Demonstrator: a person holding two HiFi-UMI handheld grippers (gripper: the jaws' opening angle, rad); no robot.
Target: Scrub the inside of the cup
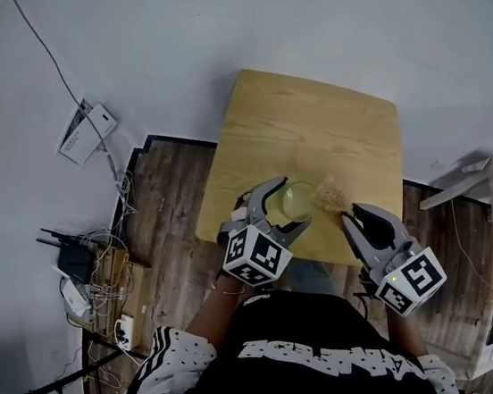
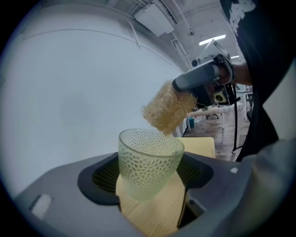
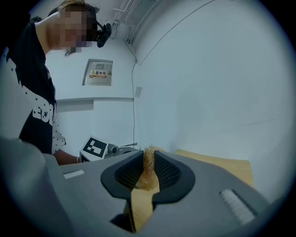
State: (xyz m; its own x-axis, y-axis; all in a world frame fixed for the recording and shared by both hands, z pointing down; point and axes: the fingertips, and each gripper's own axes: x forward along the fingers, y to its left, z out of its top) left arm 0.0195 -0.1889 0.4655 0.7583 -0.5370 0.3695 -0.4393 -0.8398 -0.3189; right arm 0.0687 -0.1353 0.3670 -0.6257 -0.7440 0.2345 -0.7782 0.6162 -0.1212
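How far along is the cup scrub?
Done: the left gripper is shut on the pale green dimpled glass cup, and the right gripper is shut on the tan fibrous scrubber. In hand: the scrubber is poised at the cup's rim, not inside. Left: all scrubbing of the inside.

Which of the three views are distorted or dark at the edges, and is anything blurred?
Left gripper view: strong fisheye, black corners, ceiling lamps glaring at top right; the cup is sharp. Right gripper view: same fisheye and black corners; a mosaic patch sits at top left; the scrubber between the jaws looks soft. Head view: milder bending, even light, no harsh shadows.
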